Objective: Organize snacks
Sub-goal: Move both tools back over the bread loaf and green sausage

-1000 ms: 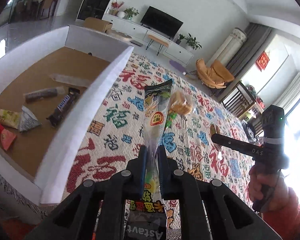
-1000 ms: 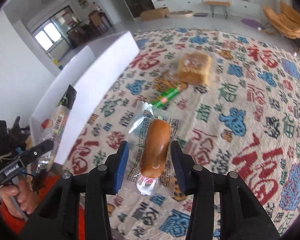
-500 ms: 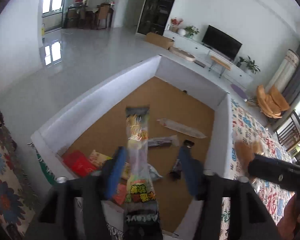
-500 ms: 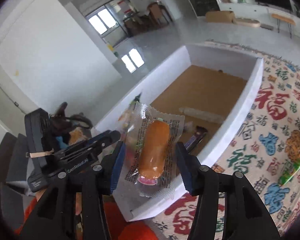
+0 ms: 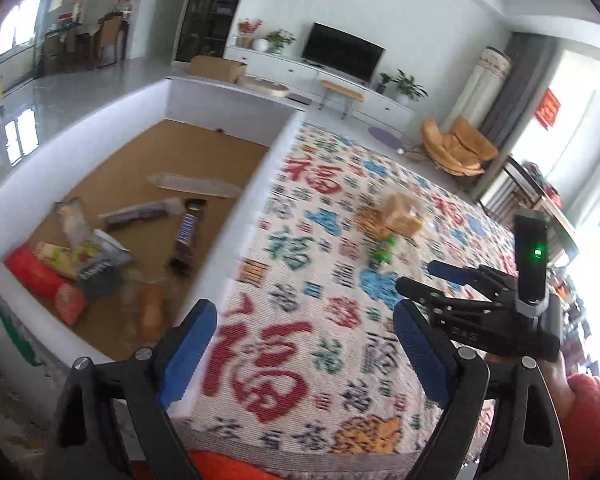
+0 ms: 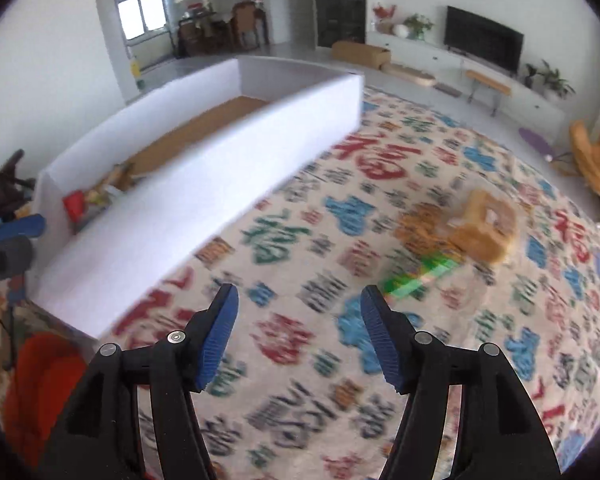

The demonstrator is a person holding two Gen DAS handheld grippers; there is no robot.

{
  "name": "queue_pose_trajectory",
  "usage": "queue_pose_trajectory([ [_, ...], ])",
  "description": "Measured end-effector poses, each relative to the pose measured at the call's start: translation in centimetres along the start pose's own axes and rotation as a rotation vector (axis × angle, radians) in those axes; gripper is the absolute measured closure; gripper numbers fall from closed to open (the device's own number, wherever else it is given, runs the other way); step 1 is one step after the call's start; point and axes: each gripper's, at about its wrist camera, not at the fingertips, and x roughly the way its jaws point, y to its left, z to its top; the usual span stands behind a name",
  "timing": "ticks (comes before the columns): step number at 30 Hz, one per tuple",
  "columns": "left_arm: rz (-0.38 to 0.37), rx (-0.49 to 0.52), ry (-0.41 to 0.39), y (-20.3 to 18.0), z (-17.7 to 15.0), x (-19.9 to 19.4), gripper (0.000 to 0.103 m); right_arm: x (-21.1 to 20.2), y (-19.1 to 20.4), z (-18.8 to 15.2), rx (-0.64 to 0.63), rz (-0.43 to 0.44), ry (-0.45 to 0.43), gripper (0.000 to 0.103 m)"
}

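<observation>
Snacks in box: a sausage pack (image 5: 153, 309), a chocolate bar (image 5: 185, 236), a red packet (image 5: 34, 276), a long clear wrapper (image 5: 196, 185) and other packets lie on the brown floor of the box, ahead and to the left of the left gripper.
Snacks on cloth: a wrapped bread piece (image 5: 402, 214) and a green packet (image 5: 384, 249) just beside it lie ahead of both grippers, well apart from the box; blurred in the right wrist view.
Box: white-walled box (image 5: 236, 216), its near corner just ahead of the left gripper's left finger.
Left gripper (image 5: 304, 344): jaws have just been opening and stand spread wide, nothing between them, above the cloth.
Right gripper (image 6: 298, 332): jaws have just been opening, spread, nothing between them; it sits to the right of the left gripper, held by a hand (image 5: 560, 384) with a red sleeve.
Cloth: patterned cloth (image 5: 340, 320) with red, blue and green characters lies under both grippers.
</observation>
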Motion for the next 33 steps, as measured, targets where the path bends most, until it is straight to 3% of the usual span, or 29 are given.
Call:
queue_pose_trajectory([
  [2, -0.052, 0.052, 0.047, -3.0, -1.1, 1.9, 0.007, -0.2, -3.7, -2.7, 0.045, -0.079, 0.013, 0.036],
  [4, -0.054, 0.108, 0.095, -5.9, -2.1, 4.0, 0.007, -0.6, -7.0, -5.1, 0.109, -0.138, 0.034, 0.036],
  [10, 0.02, 0.177, 0.164, -9.9, -4.8, 10.5, 0.007, -1.4, -13.0, -10.5, 0.264, -0.26, 0.038, 0.036],
  [13, 0.068, 0.212, 0.167, -10.3, -5.9, 12.2, 0.007, -1.5, -14.5, -11.8, 0.333, -0.257, 0.026, 0.036],
  [15, 0.097, 0.232, 0.161, -10.2, -6.5, 12.7, 0.007, -1.9, -14.6, -12.4, 0.358, -0.239, -0.025, 0.031],
  [21, 0.192, 0.249, 0.165, -9.1, -7.5, 14.0, 0.007, -1.1, -13.6, -11.8, 0.307, -0.289, 0.007, 0.024],
  [33, 0.212, 0.258, 0.176, -9.0, -7.7, 14.5, 0.0, -1.1, -14.1, -12.2, 0.318, -0.28, 0.006, 0.023],
])
